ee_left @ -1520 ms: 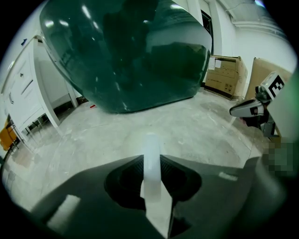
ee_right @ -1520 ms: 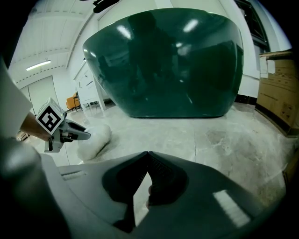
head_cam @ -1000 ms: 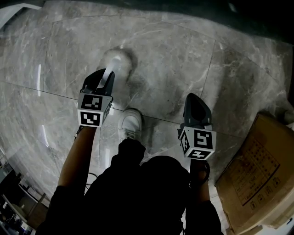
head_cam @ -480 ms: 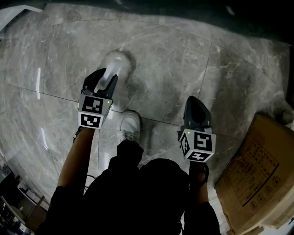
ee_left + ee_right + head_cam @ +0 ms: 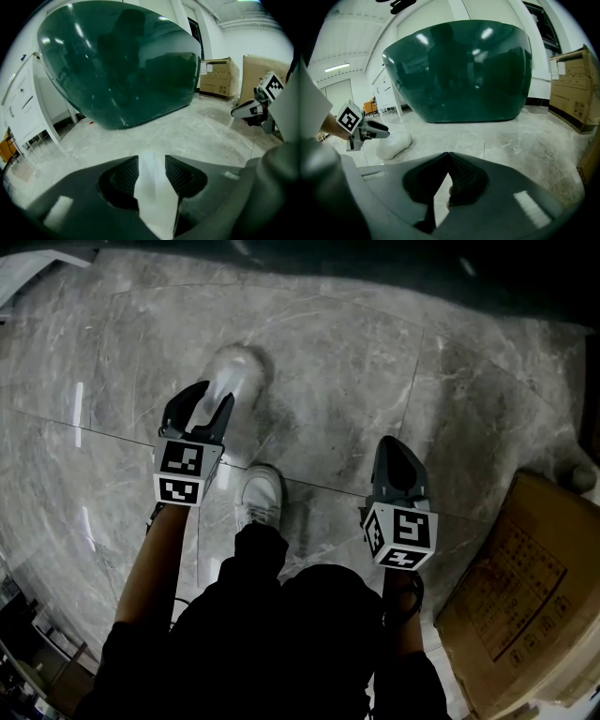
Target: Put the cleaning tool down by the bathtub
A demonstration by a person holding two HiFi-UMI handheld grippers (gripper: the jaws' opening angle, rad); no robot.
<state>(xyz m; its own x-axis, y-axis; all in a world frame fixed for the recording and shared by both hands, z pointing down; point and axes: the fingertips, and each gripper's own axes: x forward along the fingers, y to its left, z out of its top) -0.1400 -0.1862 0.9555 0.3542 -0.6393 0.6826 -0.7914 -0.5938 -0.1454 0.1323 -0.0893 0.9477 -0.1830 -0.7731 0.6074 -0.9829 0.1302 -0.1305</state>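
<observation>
In gripper views only, bathtub (image 5: 464,70), left gripper (image 5: 152,160) pinching cleaning tool (image 5: 153,197), right gripper (image 5: 446,159) pressed together

The floor (image 5: 356,362) is grey marble in large tiles, with pale veins, thin dark joints and a gloss that carries streaks of reflected light. A cardboard box (image 5: 511,615) stands at the head view's right edge, and more cardboard boxes (image 5: 216,78) line a white wall (image 5: 262,44). A white cabinet (image 5: 23,108) stands on thin legs. A strip light (image 5: 336,67) glows on the ceiling, and a dark-framed window (image 5: 541,23) sits high up.
</observation>
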